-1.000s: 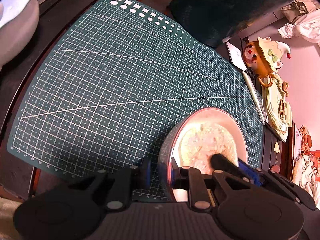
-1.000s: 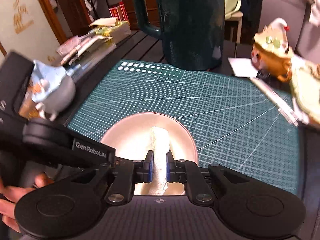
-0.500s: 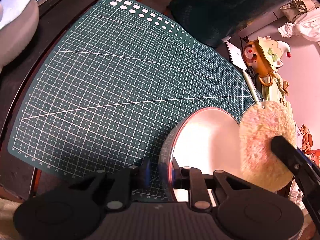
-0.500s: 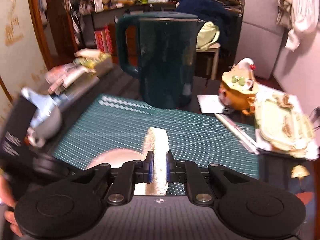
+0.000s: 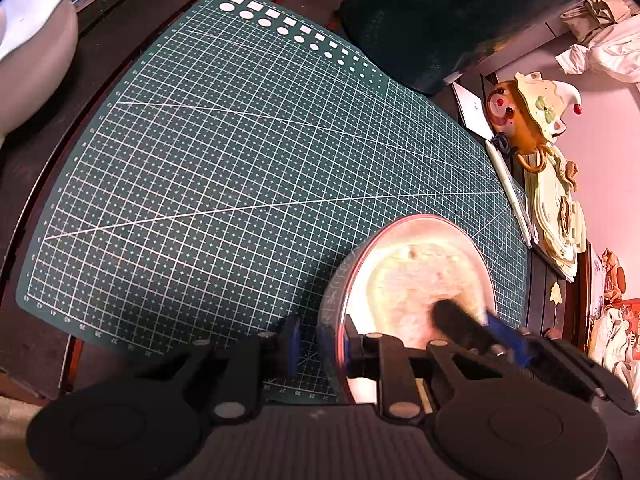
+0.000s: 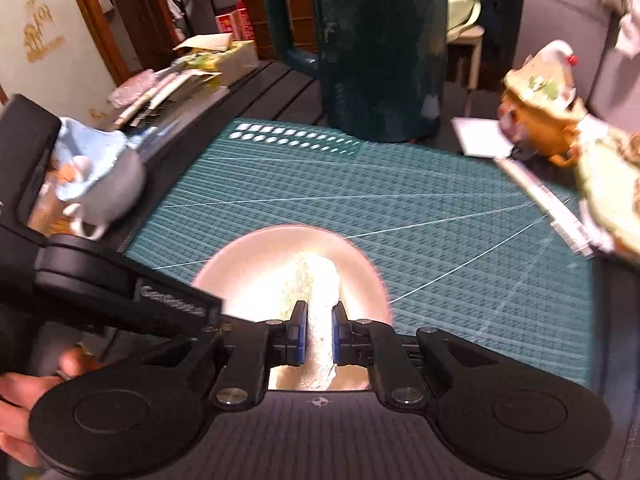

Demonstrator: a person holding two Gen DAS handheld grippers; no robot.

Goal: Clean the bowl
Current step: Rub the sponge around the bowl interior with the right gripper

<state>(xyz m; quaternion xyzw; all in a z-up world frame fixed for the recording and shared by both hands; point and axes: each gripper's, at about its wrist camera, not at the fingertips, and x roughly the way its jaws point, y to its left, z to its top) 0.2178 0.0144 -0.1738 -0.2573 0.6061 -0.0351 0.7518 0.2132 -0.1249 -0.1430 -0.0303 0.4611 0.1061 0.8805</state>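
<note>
A pale pink bowl [image 5: 420,222] stands on the green cutting mat [image 5: 240,160], at its near right corner. My left gripper [image 5: 320,344] is shut on the bowl's near rim, one pad outside the wall and one inside. A yellowish round sponge [image 5: 416,280] lies pressed into the bowl. My right gripper [image 5: 476,324] reaches in from the right, blurred. In the right wrist view that gripper [image 6: 316,336] is shut on the sponge [image 6: 320,280], edge-on, over the bowl [image 6: 248,264]. The left tool's black body [image 6: 120,292] crosses at lower left, above a hand [image 6: 20,400].
A tall dark green jug [image 6: 380,48] stands at the mat's far edge. A ceramic clown-faced pot [image 5: 528,116], a pen [image 5: 512,196] and a stack of cream plates [image 5: 560,224] line the right side. A grey cup [image 6: 100,188] sits left of the mat.
Half a second ago the sponge was lifted out, to the right of the bowl. Now it is back down inside, as it was a second ago. The left gripper keeps its hold on the rim.
</note>
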